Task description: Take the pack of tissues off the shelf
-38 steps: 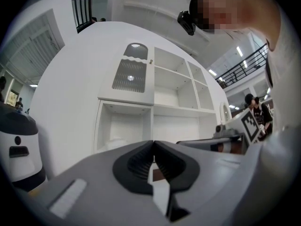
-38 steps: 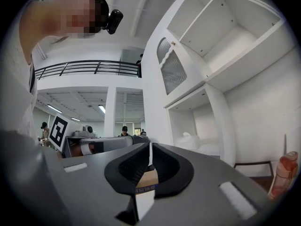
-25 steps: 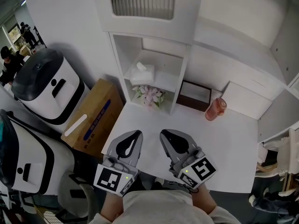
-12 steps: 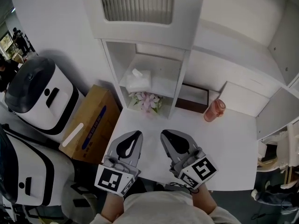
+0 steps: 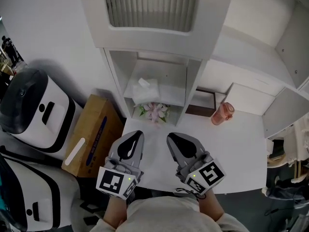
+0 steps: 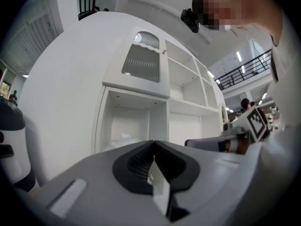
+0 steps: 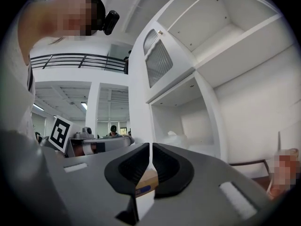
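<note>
The pack of tissues (image 5: pixel 146 90) is white and soft, with a tissue sticking up; it lies on the middle shelf of a white shelf unit (image 5: pixel 192 83) at the back of the table. It shows faintly in the left gripper view (image 6: pixel 123 139) and the right gripper view (image 7: pixel 178 138). My left gripper (image 5: pixel 136 133) and right gripper (image 5: pixel 170 137) hover side by side over the table's near part, pointing at the shelf and well short of it. Both are shut with nothing between their jaws. Left gripper (image 6: pixel 154 142) tips meet; right gripper (image 7: pixel 150 146) tips meet too.
Pink flowers (image 5: pixel 154 111) sit in the compartment under the tissues. A dark wooden tray (image 5: pixel 202 103) and a pink bottle (image 5: pixel 221 113) stand right of the shelf on the white table (image 5: pixel 241 149). A cardboard box (image 5: pixel 91 134) and white machines (image 5: pixel 34 110) stand left of the table.
The view has shifted, so the shelf now sits lower and more central. Both grippers have crept slightly toward the shelf and stay shut.
</note>
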A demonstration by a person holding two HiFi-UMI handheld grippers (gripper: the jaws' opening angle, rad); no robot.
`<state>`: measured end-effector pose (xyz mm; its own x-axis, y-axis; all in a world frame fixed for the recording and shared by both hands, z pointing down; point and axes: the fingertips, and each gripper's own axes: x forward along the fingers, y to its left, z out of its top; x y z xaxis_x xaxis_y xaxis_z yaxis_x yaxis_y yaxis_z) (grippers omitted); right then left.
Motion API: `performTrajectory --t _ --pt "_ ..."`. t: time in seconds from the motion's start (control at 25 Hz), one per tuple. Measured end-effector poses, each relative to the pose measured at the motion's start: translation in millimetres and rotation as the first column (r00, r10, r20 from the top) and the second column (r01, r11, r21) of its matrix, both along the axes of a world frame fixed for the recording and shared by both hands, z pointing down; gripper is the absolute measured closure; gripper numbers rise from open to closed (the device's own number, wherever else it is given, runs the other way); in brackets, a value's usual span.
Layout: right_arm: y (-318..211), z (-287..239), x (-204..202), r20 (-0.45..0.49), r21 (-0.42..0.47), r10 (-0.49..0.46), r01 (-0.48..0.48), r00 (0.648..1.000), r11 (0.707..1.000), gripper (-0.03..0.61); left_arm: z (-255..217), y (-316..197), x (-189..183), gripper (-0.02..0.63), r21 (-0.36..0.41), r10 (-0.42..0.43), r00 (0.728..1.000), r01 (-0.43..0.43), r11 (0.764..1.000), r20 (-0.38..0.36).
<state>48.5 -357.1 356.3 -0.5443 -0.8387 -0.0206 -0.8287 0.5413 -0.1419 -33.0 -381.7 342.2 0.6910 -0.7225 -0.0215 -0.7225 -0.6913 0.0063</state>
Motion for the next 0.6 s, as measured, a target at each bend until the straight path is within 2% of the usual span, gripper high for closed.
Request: performTrajectory --t 0.28,0.6 --pt "-16 -1 -6 -0.024 -0.008 0.072 -0.072 0.997 0.997 0.568 3 -37 -10 0.611 -0.012 0.036 0.999 -0.036 0.999 0.01" --pt "-26 0 5 -0.052 -0.022 0.166 -0.167 0.985 0.986 0.568 18 -81 -12 0.551 -0.043 0.038 0.998 -0.036 0.998 0.046"
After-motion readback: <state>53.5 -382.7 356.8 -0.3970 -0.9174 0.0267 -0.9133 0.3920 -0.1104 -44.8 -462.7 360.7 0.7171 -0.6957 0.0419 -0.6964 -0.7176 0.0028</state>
